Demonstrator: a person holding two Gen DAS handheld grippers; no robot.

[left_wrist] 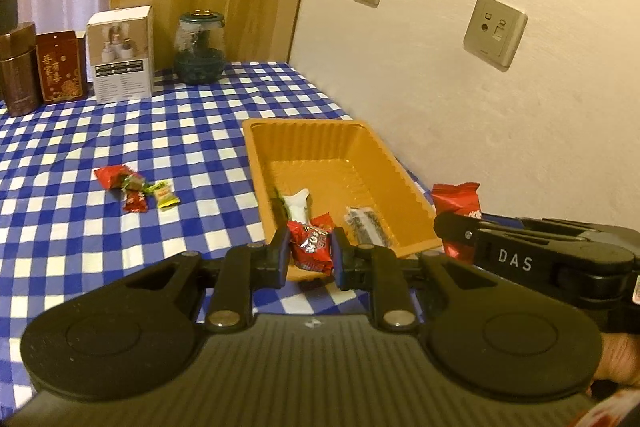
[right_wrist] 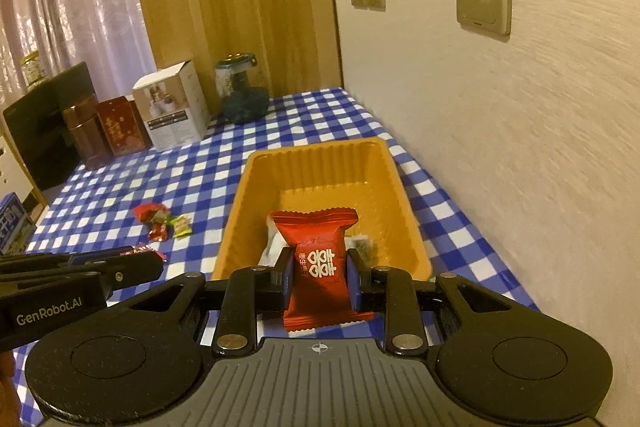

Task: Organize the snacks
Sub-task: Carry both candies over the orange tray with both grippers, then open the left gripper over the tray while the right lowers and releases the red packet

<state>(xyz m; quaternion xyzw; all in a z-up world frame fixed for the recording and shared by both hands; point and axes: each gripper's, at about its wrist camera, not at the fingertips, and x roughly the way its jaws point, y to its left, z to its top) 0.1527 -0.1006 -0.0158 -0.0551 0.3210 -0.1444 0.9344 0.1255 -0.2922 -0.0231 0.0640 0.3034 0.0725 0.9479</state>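
We saw an orange plastic tray (right_wrist: 404, 203) with ribbed walls lying on the checked worktop (left_wrist: 120, 131) near the wall, holding a white wrapped snack (left_wrist: 298, 205) and a dark wrapped one (left_wrist: 366, 227). A crinkled red candy packet (left_wrist: 312, 247) was pinched upright above the tray's near rim, and a larger red packet with white characters (right_wrist: 318, 267) was pinched likewise. Well to the left of the tray, a small cluster of red and green sweets (left_wrist: 134, 189) lay loose on the cloth.
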